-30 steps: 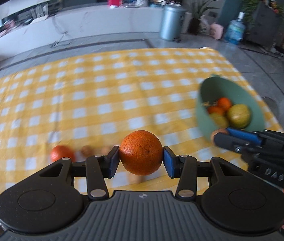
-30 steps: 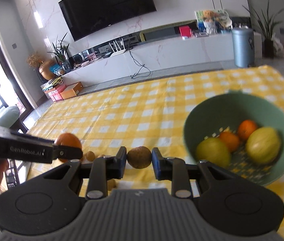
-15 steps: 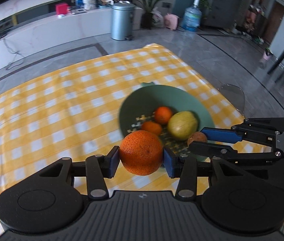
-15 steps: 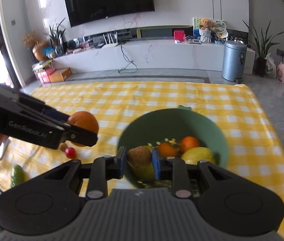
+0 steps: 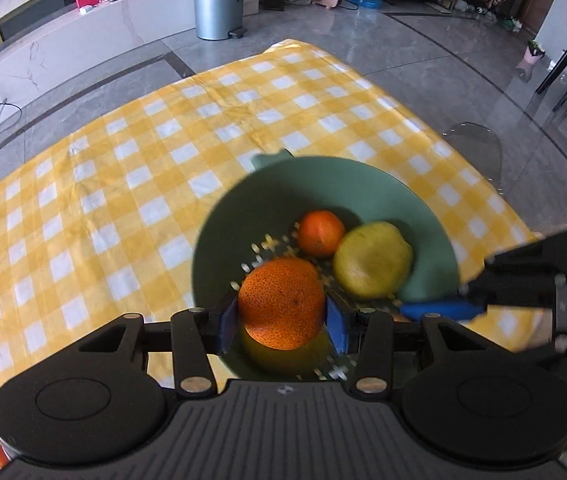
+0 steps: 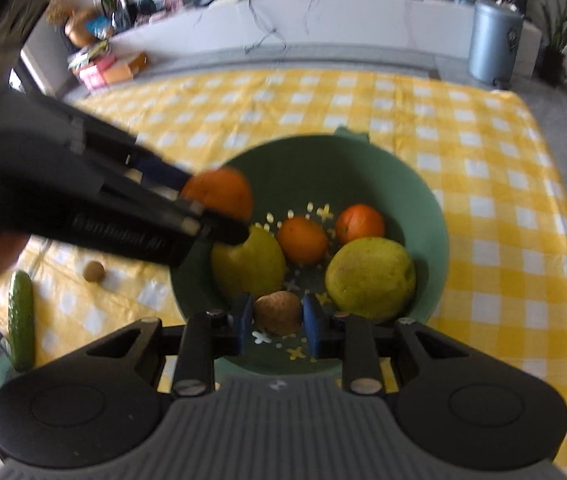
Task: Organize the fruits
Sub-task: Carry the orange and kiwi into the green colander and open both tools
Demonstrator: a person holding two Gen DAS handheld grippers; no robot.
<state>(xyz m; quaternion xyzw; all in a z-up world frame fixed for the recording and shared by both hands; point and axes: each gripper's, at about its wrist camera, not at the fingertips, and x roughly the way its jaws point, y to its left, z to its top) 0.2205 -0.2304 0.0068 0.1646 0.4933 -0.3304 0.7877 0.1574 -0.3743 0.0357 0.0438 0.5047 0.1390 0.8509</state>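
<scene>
The left gripper [image 5: 282, 316] clenches a large speckled orange [image 5: 282, 303] between its blue pads, holding it over the near left part of the round green perforated plastic bowl [image 5: 363, 184]. The orange hides most of a yellow fruit beneath it, of which only a dim lower edge shows. In the right wrist view the same gripper crosses the frame from the left, blurred, covering the bowl's left rim and a bite-shaped part of the near-left yellow-green pear [image 6: 249, 266]. White lettering on its black body is smeared; it seems to read "GenRobot.AI", but not cleanly.

The right gripper [image 6: 277, 318] grasps a small brown kiwi-like fruit [image 6: 277, 312] over the bowl's near edge. Farther in the bowl lie two small tangerines [image 6: 302, 240] [image 6: 360, 224] and a second, larger yellow-green pear [image 6: 370, 272] at the right.

On the yellow-and-white checked cloth [image 6: 483, 184], left of the bowl, sit a small brown round fruit [image 6: 93, 271] and a green cucumber [image 6: 21, 322], its near end cut off by the gripper body. A grey pedal bin [image 5: 218, 0] stands far off; its dark label is unreadable.
</scene>
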